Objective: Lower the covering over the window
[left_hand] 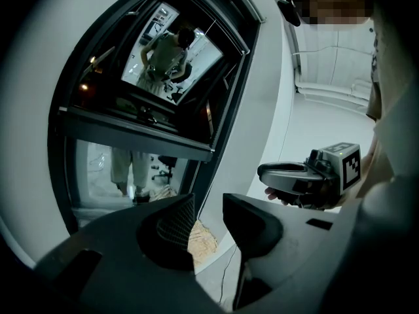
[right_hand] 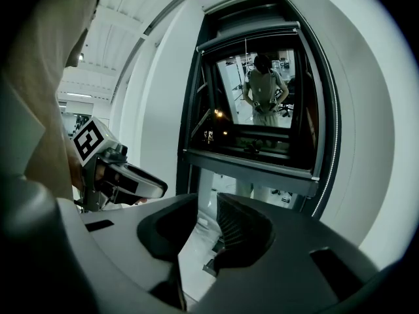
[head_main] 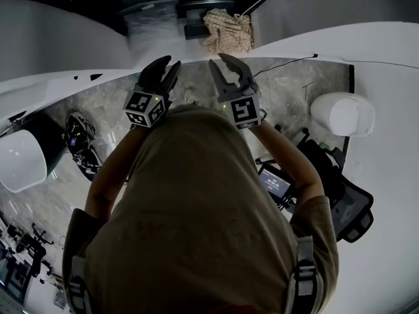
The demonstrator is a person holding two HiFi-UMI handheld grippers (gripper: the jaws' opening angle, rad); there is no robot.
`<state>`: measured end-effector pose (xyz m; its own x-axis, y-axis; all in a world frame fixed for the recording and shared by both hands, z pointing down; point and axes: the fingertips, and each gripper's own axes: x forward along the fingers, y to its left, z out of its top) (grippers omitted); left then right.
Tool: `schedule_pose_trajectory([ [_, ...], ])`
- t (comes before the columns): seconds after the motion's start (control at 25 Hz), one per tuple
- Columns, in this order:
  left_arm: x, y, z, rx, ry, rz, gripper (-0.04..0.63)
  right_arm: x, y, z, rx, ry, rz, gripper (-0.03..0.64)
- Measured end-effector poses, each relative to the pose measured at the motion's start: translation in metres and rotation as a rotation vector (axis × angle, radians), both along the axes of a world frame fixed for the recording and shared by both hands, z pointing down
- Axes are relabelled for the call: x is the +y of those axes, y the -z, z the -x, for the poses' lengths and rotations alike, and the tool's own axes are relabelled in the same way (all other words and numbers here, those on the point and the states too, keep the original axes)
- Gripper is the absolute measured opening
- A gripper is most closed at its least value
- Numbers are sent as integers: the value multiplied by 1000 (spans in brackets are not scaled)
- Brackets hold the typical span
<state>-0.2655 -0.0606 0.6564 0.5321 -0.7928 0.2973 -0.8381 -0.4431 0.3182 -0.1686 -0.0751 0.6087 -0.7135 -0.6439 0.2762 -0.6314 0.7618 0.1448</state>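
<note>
Landmark: the window (right_hand: 262, 103), a dark-framed pane that mirrors the person, stands directly ahead of both tools.
Covering: it appears to be rolled up inside the housing (right_hand: 250, 33) along the top edge of the window. The glass below is bare, so the lowering has not begun. Its material cannot be told.
Pull line: a thin cord (right_hand: 245, 77) hangs from the top of the window down the middle of the glass. Its lower end is not clear.
Left hand-held gripper (left_hand: 209, 205): jaws spread, nothing between them. It is held short of the window, level with its lower part.
Right hand-held gripper (right_hand: 206, 205): jaws spread, nothing between them. It is also short of the window, just beside the left one.
Handling, judged: a rolled covering is likely light and flexible, with little weight to resist a pull. The cord is likely limp, thin and prone to slip.
Where to grip, judged: pinch the cord low, across the ribbed pads. If a stiff bottom rail shows, take that at its centre instead.
Caution, judged: pull straight down along the window, because a sideways tug may skew the roll.
</note>
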Motion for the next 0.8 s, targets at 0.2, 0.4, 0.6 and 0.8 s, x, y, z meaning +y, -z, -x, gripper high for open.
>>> schedule_pose_trajectory([
  [0.2, -2, 3, -2, 20, 15, -5, 129, 6, 2, -8, 20, -7, -6, 97],
  [0.4, -6, 4, -10, 31, 8, -12, 129, 3, 2, -17, 31, -20, -11, 97],
  [0.6, -6, 4, -15, 47, 18, -4, 129, 3, 5, -26, 34, -31, -28, 97],
  [0.8, -3, 4, -17, 69, 28, 3, 129, 6, 5, -32, 34, -40, -29, 97],
])
